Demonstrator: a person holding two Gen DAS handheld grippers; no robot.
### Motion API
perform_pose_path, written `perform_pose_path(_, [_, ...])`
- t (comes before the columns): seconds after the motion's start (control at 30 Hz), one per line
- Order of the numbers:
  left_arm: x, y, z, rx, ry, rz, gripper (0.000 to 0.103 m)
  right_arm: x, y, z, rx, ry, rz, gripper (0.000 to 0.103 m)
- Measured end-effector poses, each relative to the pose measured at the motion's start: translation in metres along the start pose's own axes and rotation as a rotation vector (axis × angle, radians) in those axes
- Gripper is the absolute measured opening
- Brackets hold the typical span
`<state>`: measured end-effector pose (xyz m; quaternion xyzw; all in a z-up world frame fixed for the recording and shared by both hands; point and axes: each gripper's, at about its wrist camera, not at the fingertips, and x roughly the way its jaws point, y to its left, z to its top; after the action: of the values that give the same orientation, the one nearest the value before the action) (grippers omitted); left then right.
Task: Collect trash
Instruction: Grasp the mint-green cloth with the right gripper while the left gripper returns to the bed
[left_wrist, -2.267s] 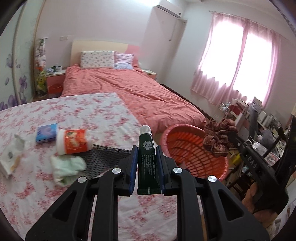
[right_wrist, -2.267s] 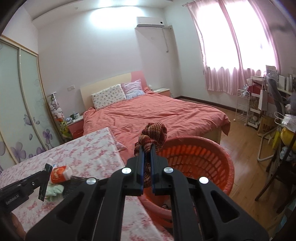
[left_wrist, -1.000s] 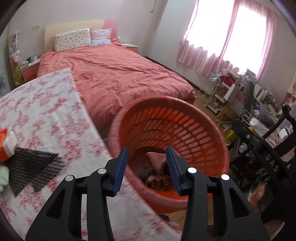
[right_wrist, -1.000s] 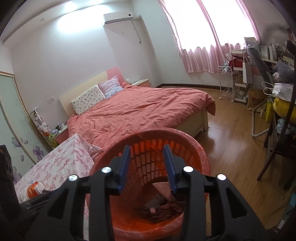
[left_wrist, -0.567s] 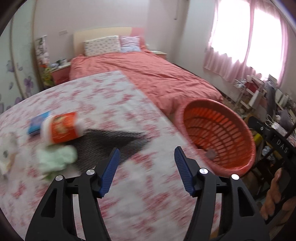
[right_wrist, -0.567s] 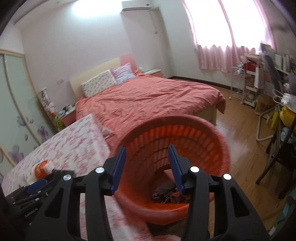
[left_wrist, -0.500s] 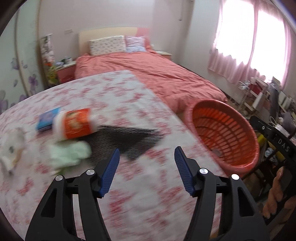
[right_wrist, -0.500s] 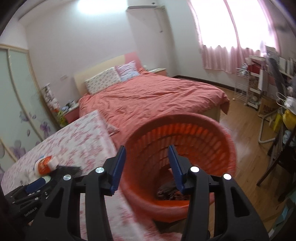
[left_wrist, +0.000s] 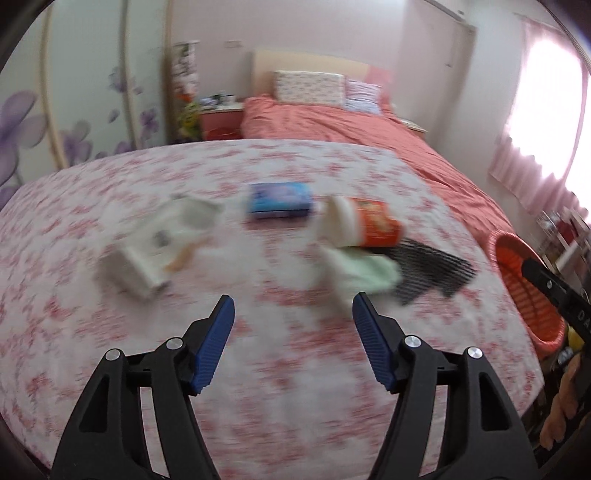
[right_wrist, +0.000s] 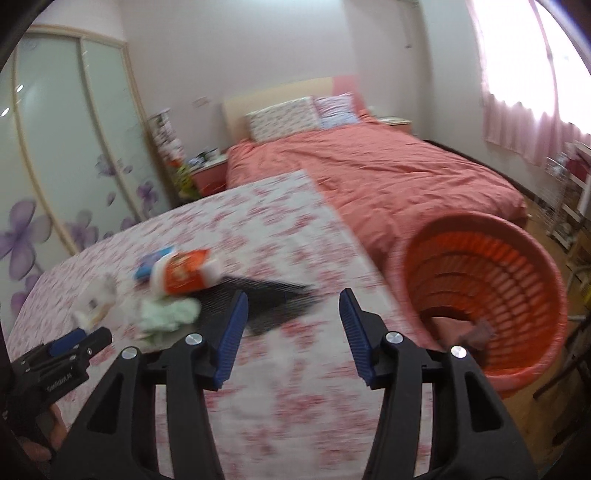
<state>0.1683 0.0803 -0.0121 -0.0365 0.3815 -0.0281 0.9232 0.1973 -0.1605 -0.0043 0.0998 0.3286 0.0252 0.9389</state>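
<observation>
Trash lies in a loose cluster on the flowered surface (left_wrist: 295, 369): a white carton (left_wrist: 155, 247), a blue packet (left_wrist: 279, 199), an orange cup (left_wrist: 364, 225) on its side touching a green rag (left_wrist: 364, 271), and a black mesh (left_wrist: 432, 267). Our left claw (left_wrist: 291, 314) and right claw (right_wrist: 291, 308) are both spreading, with nothing between the blue pads. We should settle each over one piece, square the pads, then carry it to the orange basket (right_wrist: 546, 280) beside the surface.
</observation>
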Motion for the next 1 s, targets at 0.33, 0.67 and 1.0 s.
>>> perform_pose_path(0.33, [-0.013,0.073,-0.004,-0.138,-0.033,0.07,0.066,0.037,0.091,-0.014,-0.138,0.081,0.114,0.05])
perform_pose_path(0.67, [-0.016,0.096,-0.008,-0.182,-0.036,0.049,0.066,0.073,0.133,-0.018,-0.193,0.164,0.114,0.043])
perform_pose_path(1.0, [-0.003,0.074,-0.003,-0.176,-0.012,0.001,0.066,0.073,0.113,-0.026,-0.18,0.177,0.085,0.008])
